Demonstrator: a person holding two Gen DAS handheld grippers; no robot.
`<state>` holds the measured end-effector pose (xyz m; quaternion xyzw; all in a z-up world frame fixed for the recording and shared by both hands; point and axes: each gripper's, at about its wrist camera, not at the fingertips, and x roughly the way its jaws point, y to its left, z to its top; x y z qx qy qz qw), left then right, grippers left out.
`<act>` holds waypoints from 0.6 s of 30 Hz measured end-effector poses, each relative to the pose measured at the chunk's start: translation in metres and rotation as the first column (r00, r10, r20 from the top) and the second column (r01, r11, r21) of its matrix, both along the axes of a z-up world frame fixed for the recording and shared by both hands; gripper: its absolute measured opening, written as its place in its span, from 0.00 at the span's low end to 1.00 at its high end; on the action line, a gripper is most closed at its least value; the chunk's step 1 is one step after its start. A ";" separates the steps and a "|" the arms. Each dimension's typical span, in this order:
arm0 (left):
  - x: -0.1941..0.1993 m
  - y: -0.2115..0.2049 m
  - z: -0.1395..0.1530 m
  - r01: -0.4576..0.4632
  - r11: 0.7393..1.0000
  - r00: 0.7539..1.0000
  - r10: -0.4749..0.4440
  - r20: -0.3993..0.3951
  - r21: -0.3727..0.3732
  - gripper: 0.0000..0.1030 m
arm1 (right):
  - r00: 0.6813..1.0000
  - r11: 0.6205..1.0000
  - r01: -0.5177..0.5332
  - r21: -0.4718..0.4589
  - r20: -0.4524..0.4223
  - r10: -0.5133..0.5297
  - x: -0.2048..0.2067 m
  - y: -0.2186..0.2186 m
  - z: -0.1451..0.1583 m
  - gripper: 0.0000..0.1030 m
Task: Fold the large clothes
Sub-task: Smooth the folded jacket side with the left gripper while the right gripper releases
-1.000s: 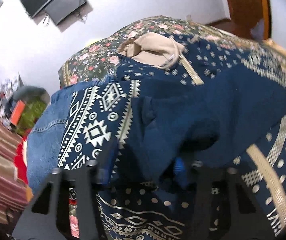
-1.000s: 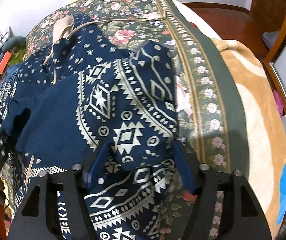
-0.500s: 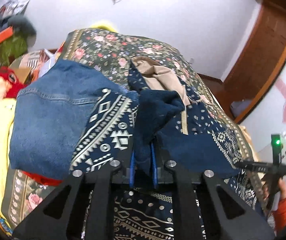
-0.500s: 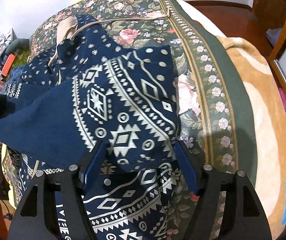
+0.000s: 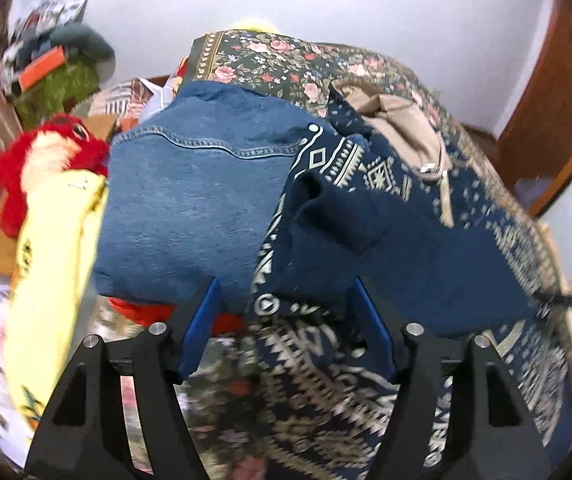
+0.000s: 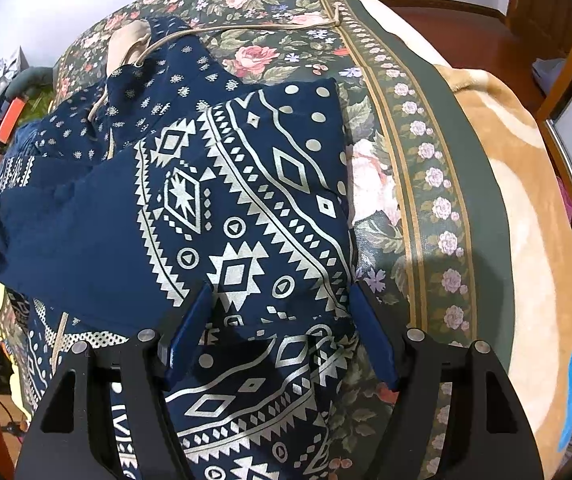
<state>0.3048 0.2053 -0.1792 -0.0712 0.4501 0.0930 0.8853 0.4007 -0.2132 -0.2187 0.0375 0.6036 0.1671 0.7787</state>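
A large navy hooded garment (image 6: 245, 208) with cream geometric print lies on the flowered bedspread (image 6: 366, 80). Its plain navy sleeve (image 5: 366, 232) is laid across the body. The beige-lined hood (image 5: 398, 128) lies at the far end, with a cream drawstring (image 6: 245, 30). My left gripper (image 5: 286, 312) is open, just above the sleeve's cuff end, holding nothing. My right gripper (image 6: 279, 320) is open over the patterned cloth at the garment's right side, with the cloth lying between its blue fingers (image 6: 187, 328).
A folded blue denim piece (image 5: 189, 200) lies left of the garment. A red plush toy (image 5: 45, 160) and a yellow cloth (image 5: 49, 280) are further left. A tan blanket (image 6: 526, 240) covers the bed's right side. Clutter (image 5: 53, 64) sits by the wall.
My left gripper was shut on the navy sleeve half a second ago; it has opened and let the sleeve drop across the garment. My right gripper stayed open and barely moved.
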 end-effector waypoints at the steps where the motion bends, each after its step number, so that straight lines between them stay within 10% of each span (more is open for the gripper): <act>1: -0.002 -0.002 0.004 0.011 1.000 1.000 -0.011 0.003 0.025 0.65 | 1.000 1.000 -0.007 -0.003 0.009 0.007 0.001 0.001 0.004 0.66; 18: 0.057 -0.086 0.079 0.260 0.952 0.946 -0.285 0.152 0.164 0.88 | 0.968 0.994 -0.073 0.080 0.247 0.051 0.026 0.057 0.098 0.66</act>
